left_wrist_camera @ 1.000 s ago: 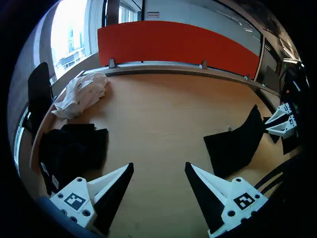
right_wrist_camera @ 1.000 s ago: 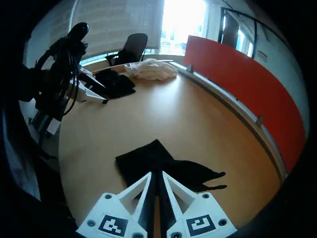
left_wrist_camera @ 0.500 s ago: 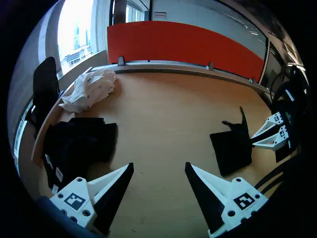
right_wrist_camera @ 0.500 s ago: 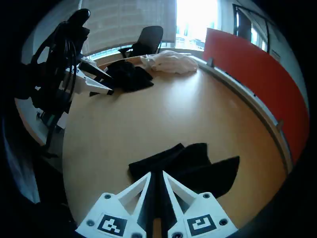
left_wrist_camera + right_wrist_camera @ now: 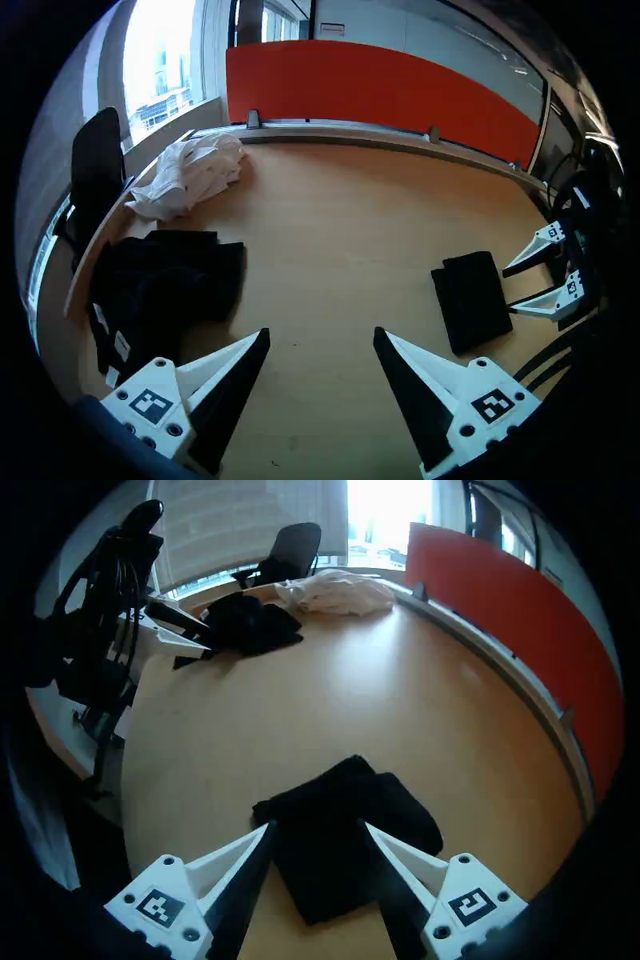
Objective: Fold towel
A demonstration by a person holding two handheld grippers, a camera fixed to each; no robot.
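Note:
A black towel (image 5: 348,840) lies folded flat on the wooden table (image 5: 320,696). My right gripper (image 5: 316,826) stands open right over its near edge, one finger on each side, gripping nothing. In the left gripper view the same towel (image 5: 472,300) rests at the right, with the right gripper (image 5: 507,291) open at its far side. My left gripper (image 5: 320,336) is open above bare table, well apart from the towel. The right gripper view has the left gripper (image 5: 206,638) at the far left of the table.
A heap of black cloths (image 5: 160,288) lies near the table's left edge, with a crumpled white cloth (image 5: 188,172) behind it. A red divider (image 5: 376,88) runs along the far edge. A black office chair (image 5: 96,176) stands beyond the table by the window.
My right gripper was shut on the black towel and has opened. The towel's raised flap has dropped, and it now lies as a flat folded rectangle. The left gripper stays open.

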